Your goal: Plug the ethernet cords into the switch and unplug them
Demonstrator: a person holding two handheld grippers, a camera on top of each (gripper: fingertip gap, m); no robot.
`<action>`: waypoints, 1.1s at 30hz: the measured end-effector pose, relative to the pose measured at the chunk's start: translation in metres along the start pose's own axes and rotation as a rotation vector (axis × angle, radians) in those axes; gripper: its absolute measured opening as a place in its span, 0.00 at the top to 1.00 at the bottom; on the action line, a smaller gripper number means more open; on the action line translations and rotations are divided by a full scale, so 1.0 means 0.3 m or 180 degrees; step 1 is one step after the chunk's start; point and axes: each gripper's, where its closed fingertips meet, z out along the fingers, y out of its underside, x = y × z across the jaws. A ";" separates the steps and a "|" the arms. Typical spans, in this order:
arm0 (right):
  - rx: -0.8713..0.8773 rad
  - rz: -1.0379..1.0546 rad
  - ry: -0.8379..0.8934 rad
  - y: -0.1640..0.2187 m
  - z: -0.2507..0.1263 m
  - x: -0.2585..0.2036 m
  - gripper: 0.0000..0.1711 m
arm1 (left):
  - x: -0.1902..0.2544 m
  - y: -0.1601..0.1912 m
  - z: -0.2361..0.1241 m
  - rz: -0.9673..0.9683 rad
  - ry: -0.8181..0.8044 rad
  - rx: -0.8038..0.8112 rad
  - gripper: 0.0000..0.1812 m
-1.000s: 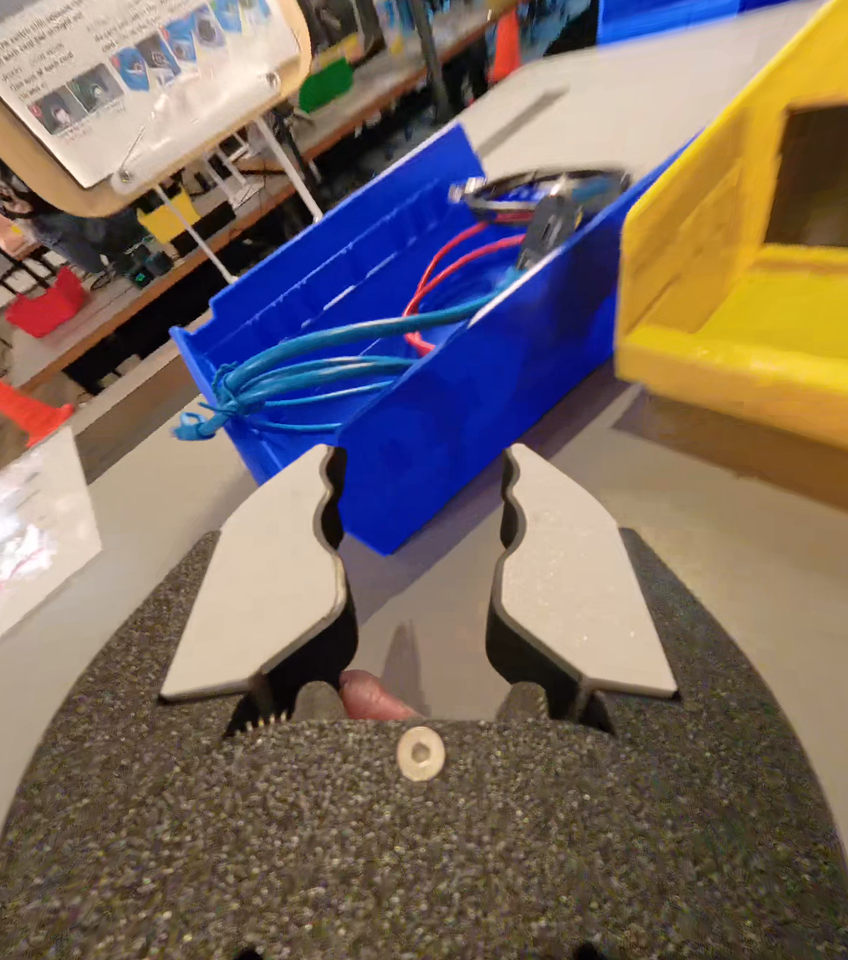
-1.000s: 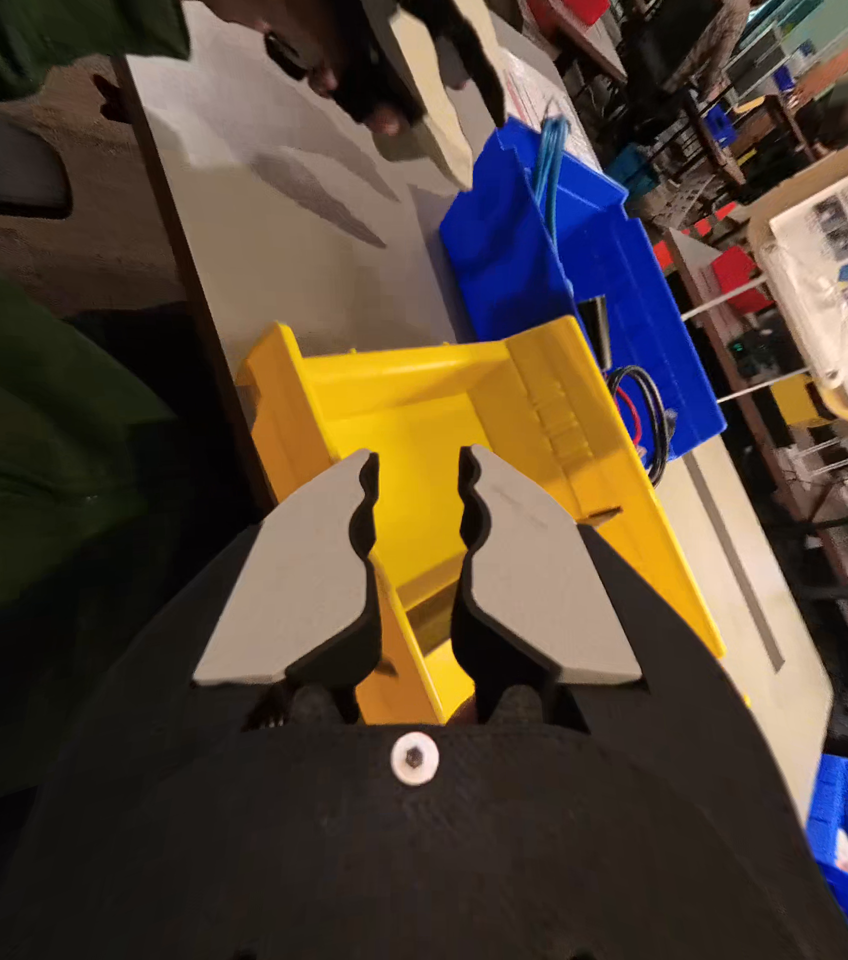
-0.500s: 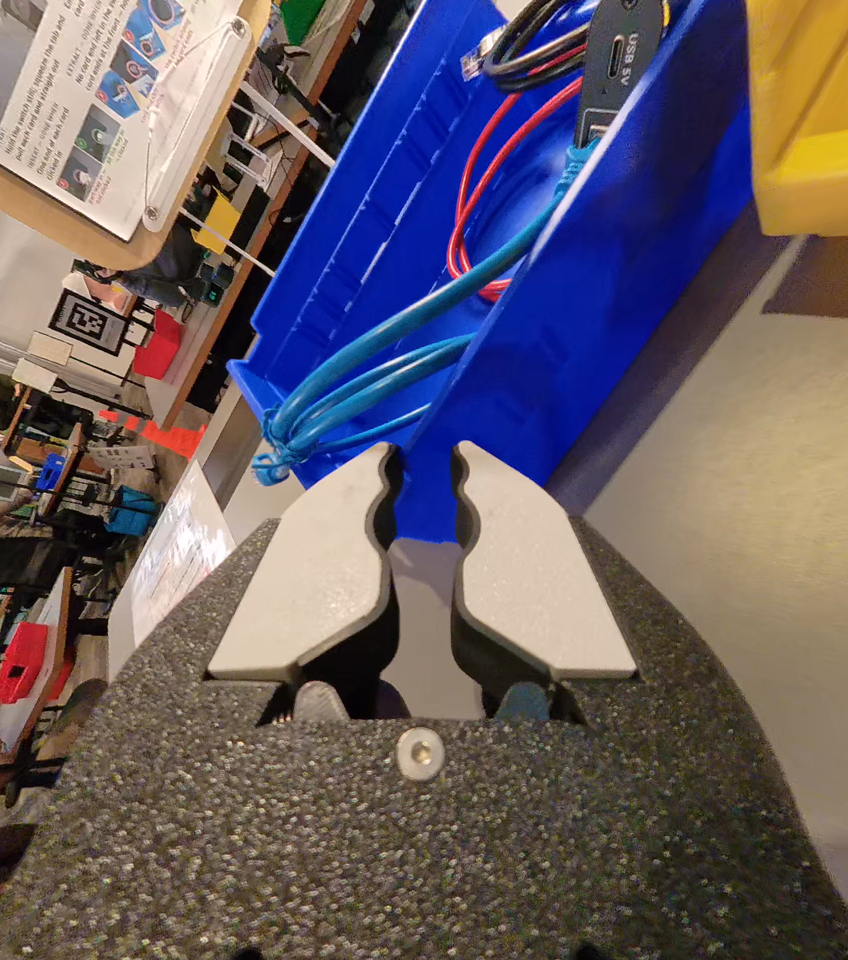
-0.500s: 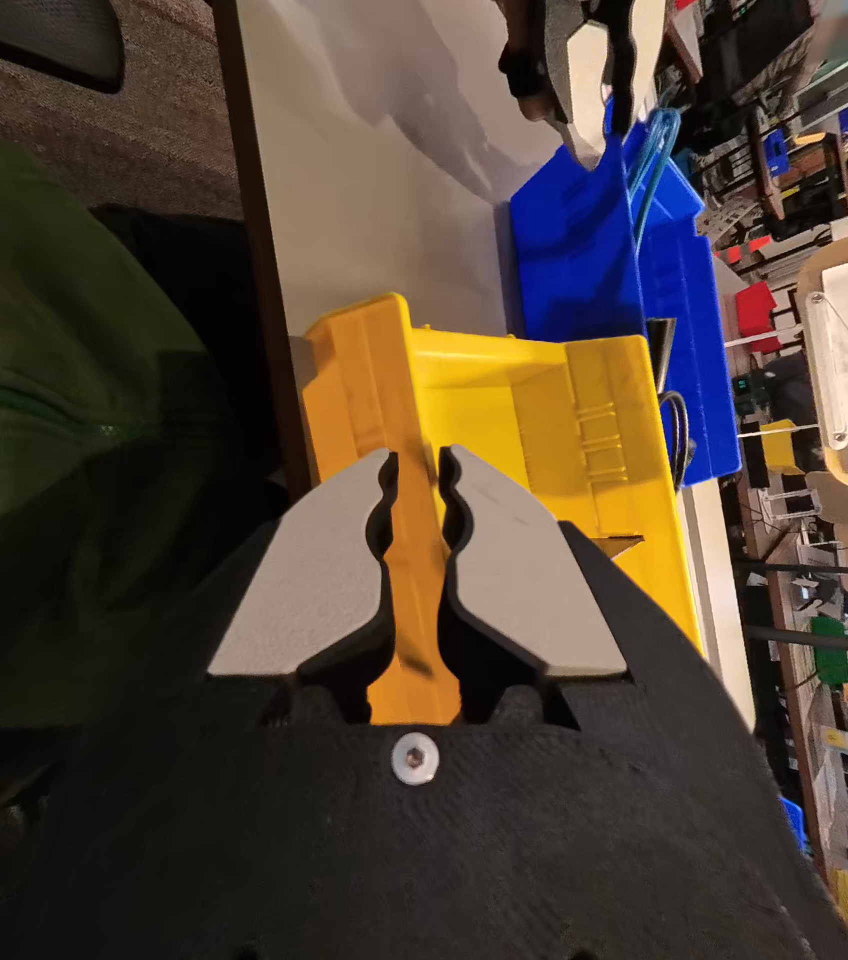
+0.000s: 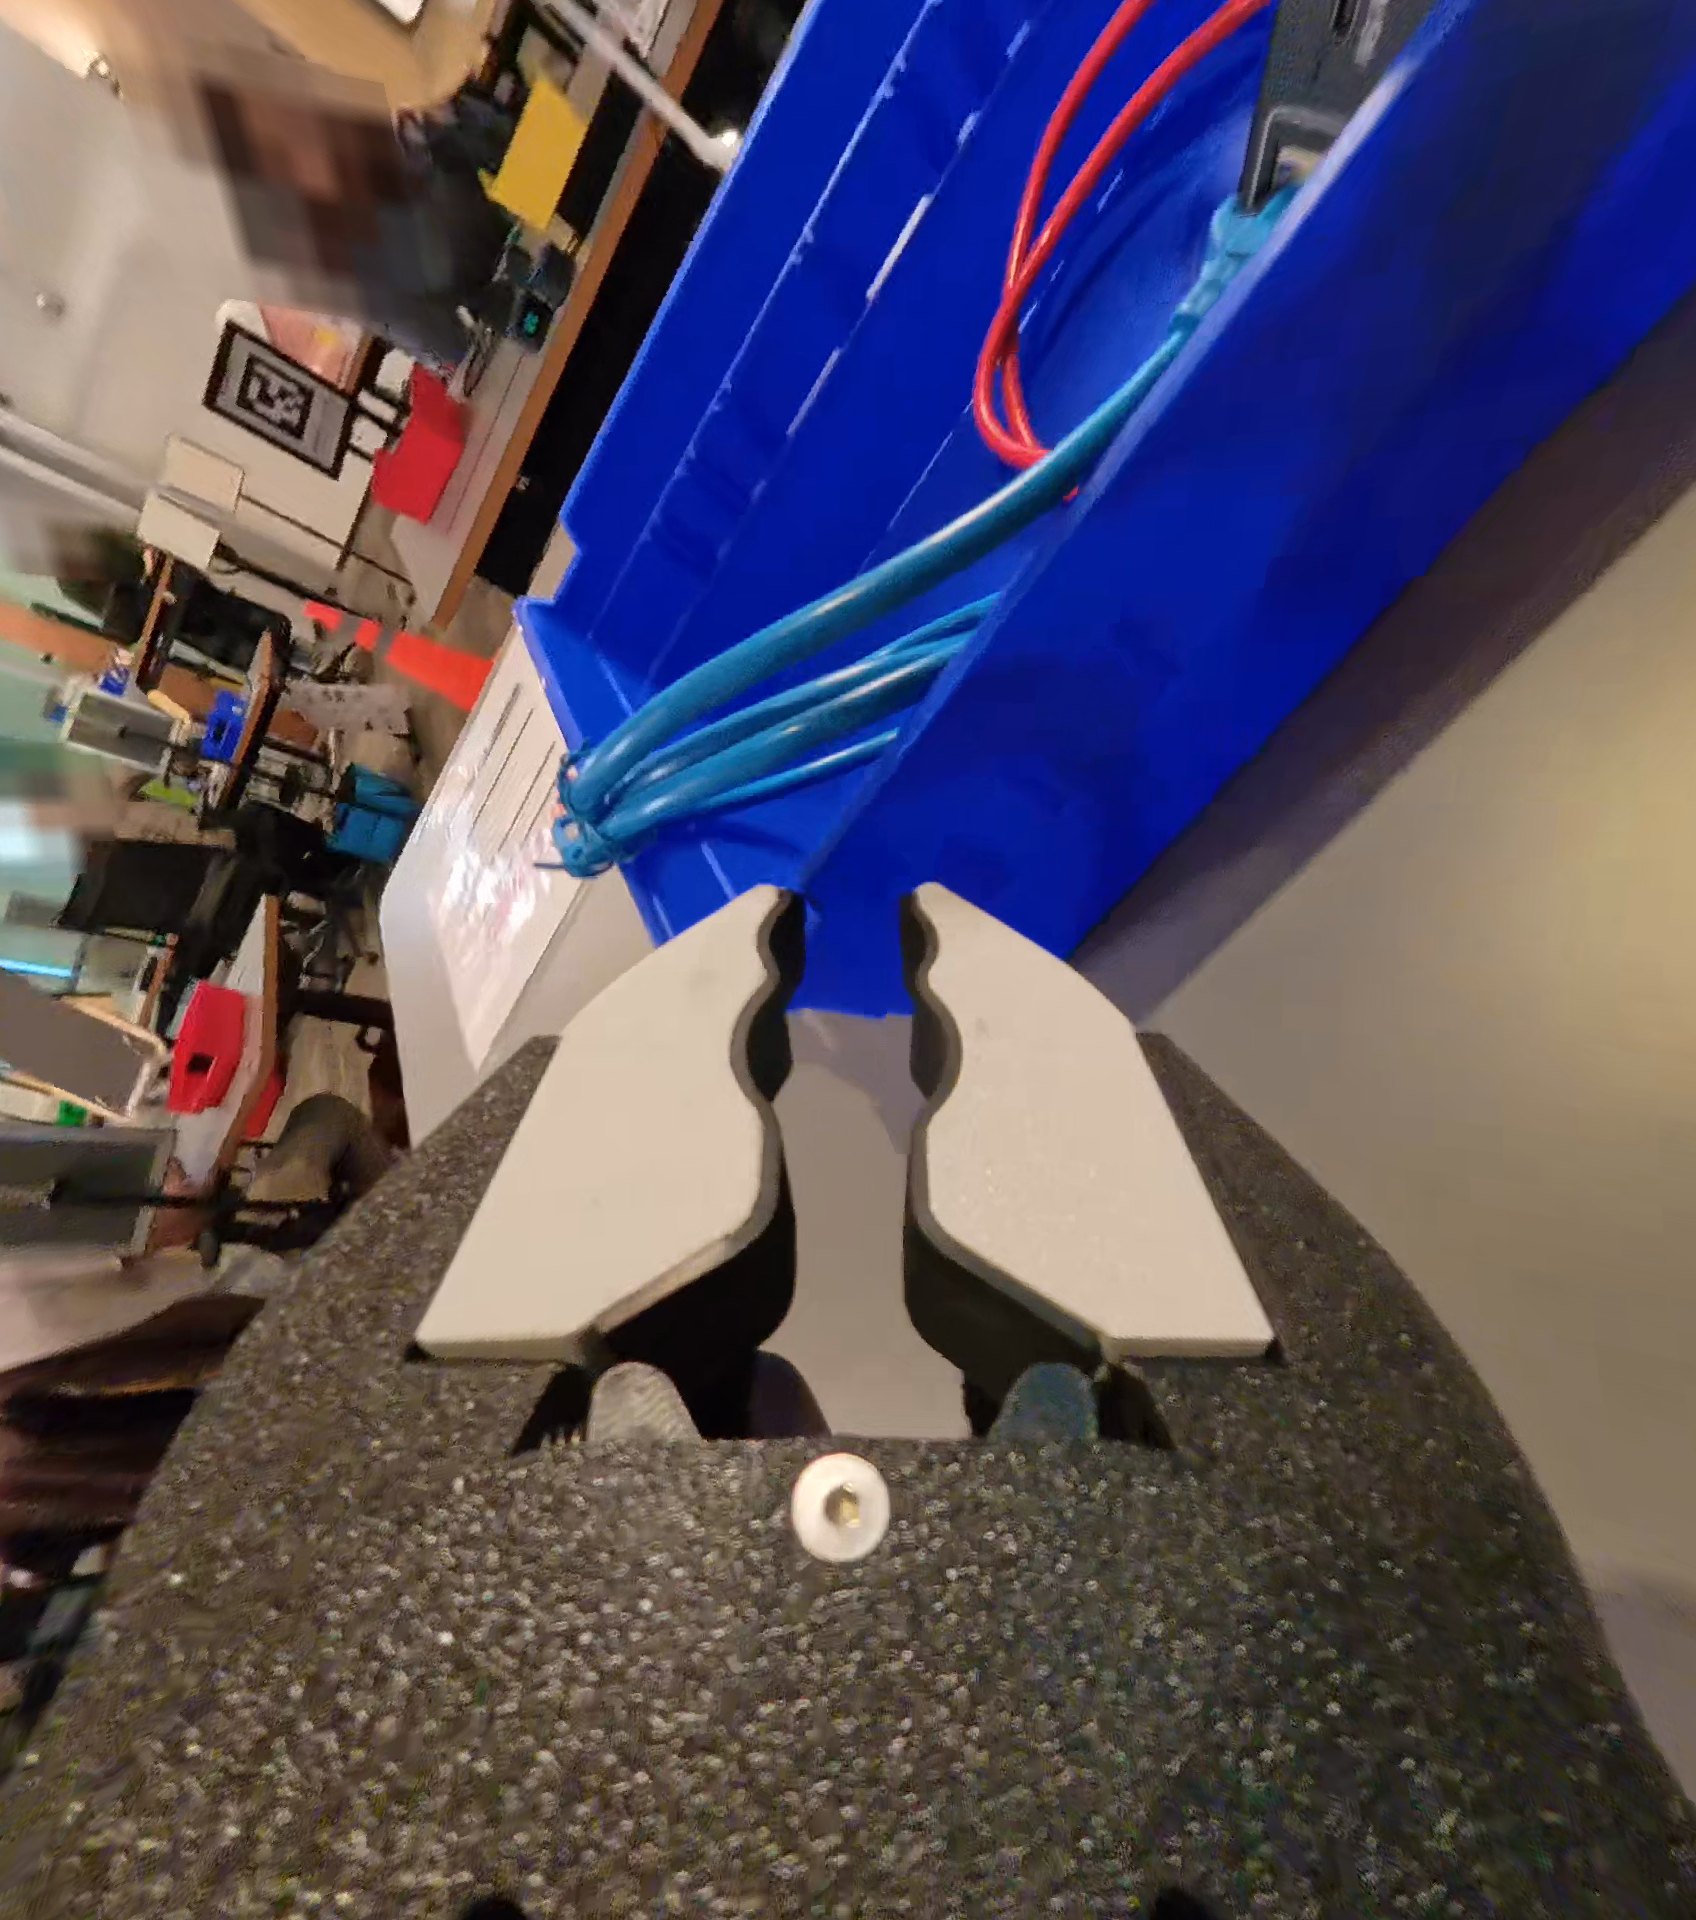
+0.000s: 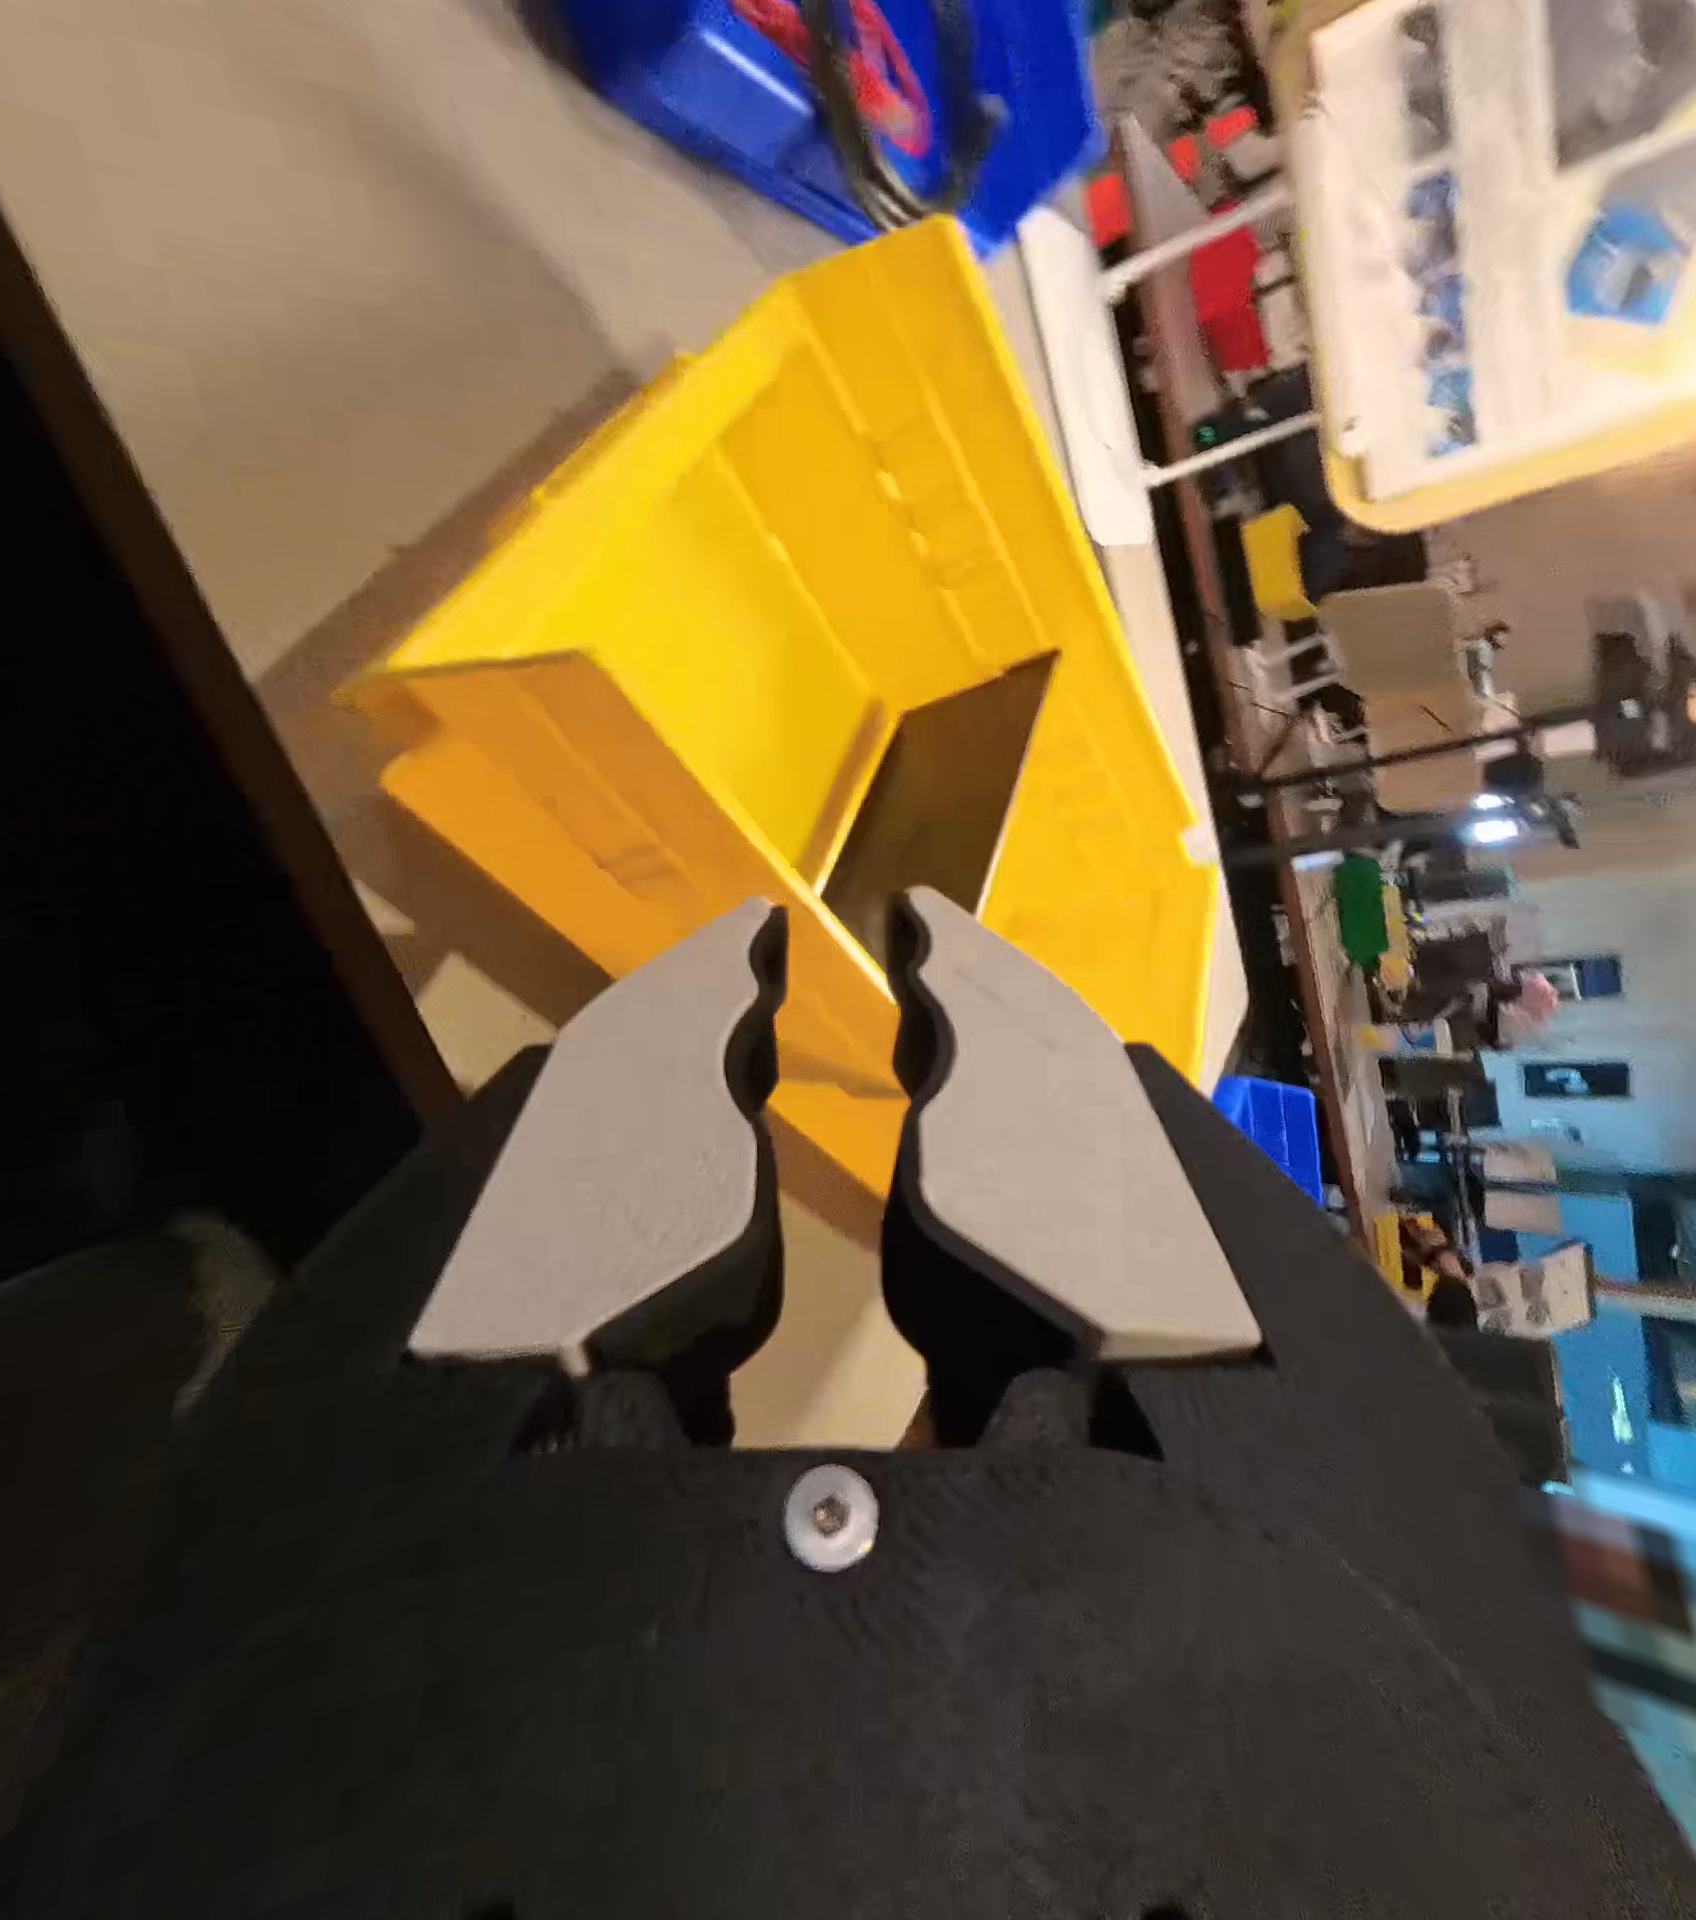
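A bundled blue ethernet cord hangs over the end of a blue bin. A red cord and a black switch, cut off by the frame, lie inside it. My left gripper is low over the table, just short of the bin's near corner, with its jaws a narrow gap apart and empty. My right gripper is over the near wall of an empty yellow bin. Its jaws are a narrow gap apart and the wall shows through the gap. The blue bin with a black cord lies beyond.
The beige table is bare to the right of the blue bin. A white sheet lies left of it. The table's brown front edge runs close beside the yellow bin. An instruction board stands behind, and a small blue bin is at the right.
My left gripper narrowed from wide open, rolled and moved closer to the blue bin's corner. My right gripper narrowed slightly and swung round over the yellow bin. The left gripper has left the right wrist view.
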 end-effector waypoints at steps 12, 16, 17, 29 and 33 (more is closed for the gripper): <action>0.1010 0.1320 0.0425 -0.219 -0.047 -0.103 0.81 | 0.223 -0.473 -0.146 -0.0907 -0.0117 0.1364 0.73; 0.0641 0.1298 0.0924 -0.176 -0.002 -0.046 0.81 | 0.316 -0.575 -0.022 -0.0199 -0.0139 0.1061 0.72; 0.0520 0.1270 0.1026 -0.148 0.005 -0.033 0.81 | 0.340 -0.586 0.009 -0.0042 -0.0072 0.0988 0.72; -0.0287 0.1310 0.1470 0.185 0.007 0.067 0.81 | 0.372 -0.359 -0.002 0.0773 0.0434 0.0184 0.77; -0.0140 0.1424 0.1538 0.196 -0.040 0.074 0.81 | 0.293 -0.136 -0.146 0.0553 0.0435 -0.0547 0.73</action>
